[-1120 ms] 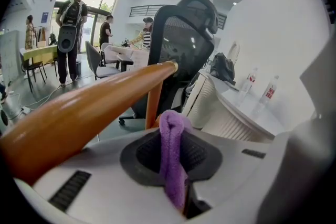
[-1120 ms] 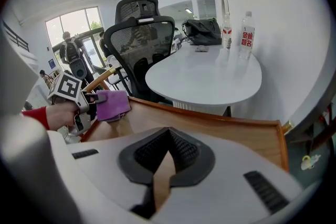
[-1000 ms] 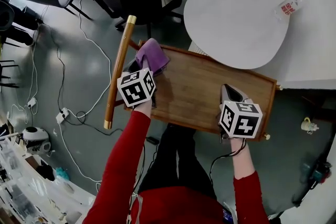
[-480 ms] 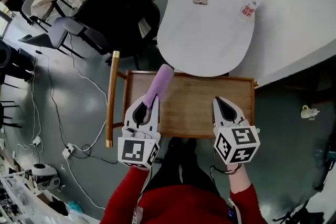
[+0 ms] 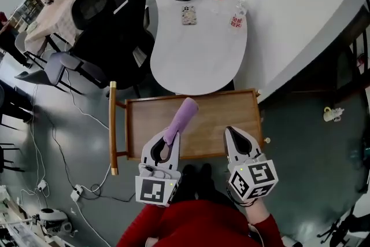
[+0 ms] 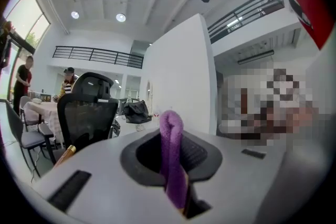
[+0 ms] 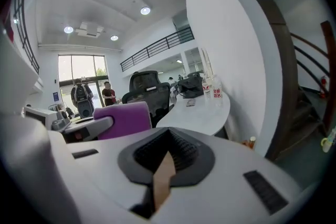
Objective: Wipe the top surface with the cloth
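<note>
Left gripper view — hand-held gripper (image 6: pixel 176 186) pinches purple cloth (image 6: pixel 171 149), seemingly rolled.

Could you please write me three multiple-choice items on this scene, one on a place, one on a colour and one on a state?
1. Where does the phone lie?
A. on a chair
B. on the white table
C. on the floor

2. What colour is the cloth?
A. purple
B. green
C. white

3. How is the left gripper?
A. open and empty
B. shut on a bottle
C. shut on the cloth

Answers:
1 B, since the head view shows the phone on the white table.
2 A, since the cloth shows purple in the head view and both gripper views.
3 C, since the left gripper view shows the jaws pinching the cloth.
</note>
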Demonstrator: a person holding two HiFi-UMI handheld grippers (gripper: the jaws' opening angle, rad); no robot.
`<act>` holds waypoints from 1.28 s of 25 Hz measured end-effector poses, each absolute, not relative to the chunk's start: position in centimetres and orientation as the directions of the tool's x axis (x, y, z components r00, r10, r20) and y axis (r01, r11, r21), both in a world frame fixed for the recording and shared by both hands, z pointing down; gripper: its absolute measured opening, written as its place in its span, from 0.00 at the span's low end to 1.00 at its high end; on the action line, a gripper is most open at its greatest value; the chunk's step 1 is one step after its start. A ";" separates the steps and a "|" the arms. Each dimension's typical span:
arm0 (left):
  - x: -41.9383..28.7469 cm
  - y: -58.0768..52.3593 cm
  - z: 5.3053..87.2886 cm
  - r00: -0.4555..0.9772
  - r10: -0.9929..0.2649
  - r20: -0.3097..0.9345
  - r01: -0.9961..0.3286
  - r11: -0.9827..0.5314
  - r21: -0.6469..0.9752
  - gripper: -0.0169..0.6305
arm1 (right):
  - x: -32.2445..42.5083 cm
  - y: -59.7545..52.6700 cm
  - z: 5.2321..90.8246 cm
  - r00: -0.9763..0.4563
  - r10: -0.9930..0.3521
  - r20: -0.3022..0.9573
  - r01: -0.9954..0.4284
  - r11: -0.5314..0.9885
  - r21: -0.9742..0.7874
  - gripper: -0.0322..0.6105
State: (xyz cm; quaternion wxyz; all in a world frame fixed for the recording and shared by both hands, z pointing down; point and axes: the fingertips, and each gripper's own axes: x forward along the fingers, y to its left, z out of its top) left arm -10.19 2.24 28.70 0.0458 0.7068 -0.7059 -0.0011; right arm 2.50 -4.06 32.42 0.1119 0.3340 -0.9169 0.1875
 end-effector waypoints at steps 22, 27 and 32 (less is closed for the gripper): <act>-7.7 2.6 28.9 0.049 -0.998 0.049 -0.996 -0.045 0.080 0.10 | 3.5 -2.3 30.9 -0.754 -0.590 0.288 -0.651 0.730 -0.208 0.05; -7.4 2.6 28.7 0.052 -0.997 0.050 -0.996 -0.047 0.080 0.10 | 3.8 -2.1 30.7 -0.752 -0.594 0.285 -0.653 0.732 -0.195 0.05; -8.0 3.2 30.5 0.060 -0.992 0.111 -0.998 -0.061 -0.008 0.10 | 4.4 -1.9 30.9 -0.748 -0.597 0.289 -0.657 0.726 -0.201 0.05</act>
